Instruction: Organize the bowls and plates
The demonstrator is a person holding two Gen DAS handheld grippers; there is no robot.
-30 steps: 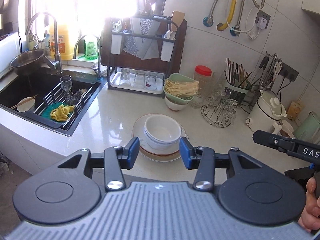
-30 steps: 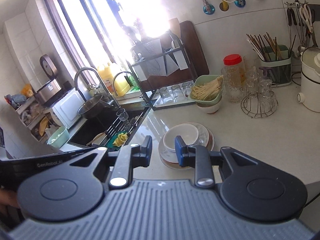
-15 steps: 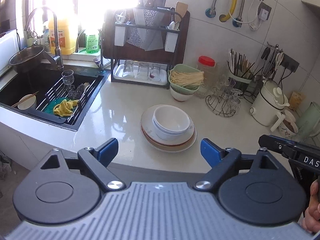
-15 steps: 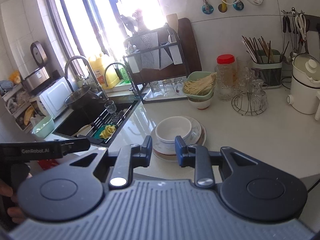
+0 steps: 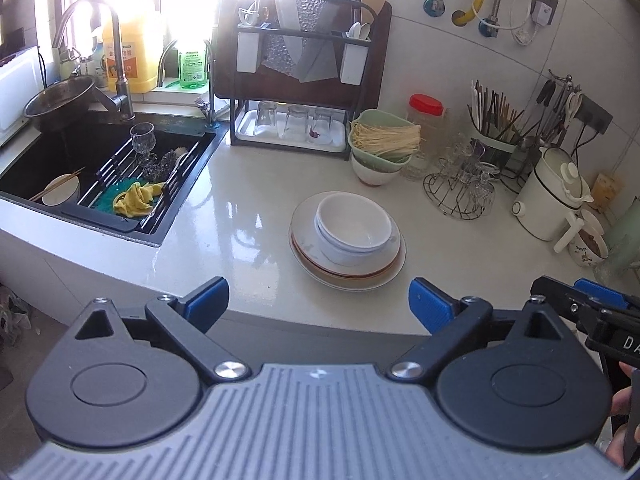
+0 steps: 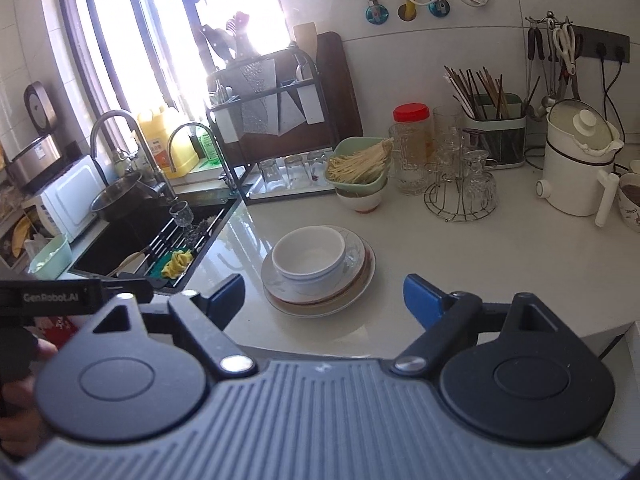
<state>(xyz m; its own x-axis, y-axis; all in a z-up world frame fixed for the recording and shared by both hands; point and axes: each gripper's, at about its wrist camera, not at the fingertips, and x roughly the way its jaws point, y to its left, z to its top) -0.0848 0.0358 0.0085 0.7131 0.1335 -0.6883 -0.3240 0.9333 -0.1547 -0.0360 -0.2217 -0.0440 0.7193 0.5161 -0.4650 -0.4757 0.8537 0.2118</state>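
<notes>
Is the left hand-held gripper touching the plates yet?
Apart. Left wrist view: left hand-held gripper, opening and empty, shows bare counter before the plates.

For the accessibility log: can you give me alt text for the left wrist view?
The left gripper, jaws opening with nothing between them, faces white bowls nested on stacked plates on a pale counter. A sink lies to the left, a dish rack behind.

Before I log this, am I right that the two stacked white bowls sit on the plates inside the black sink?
Not quite: the two stacked white bowls do sit on the plates, but on the pale countertop, beside the black sink, as the left wrist view shows.
</notes>
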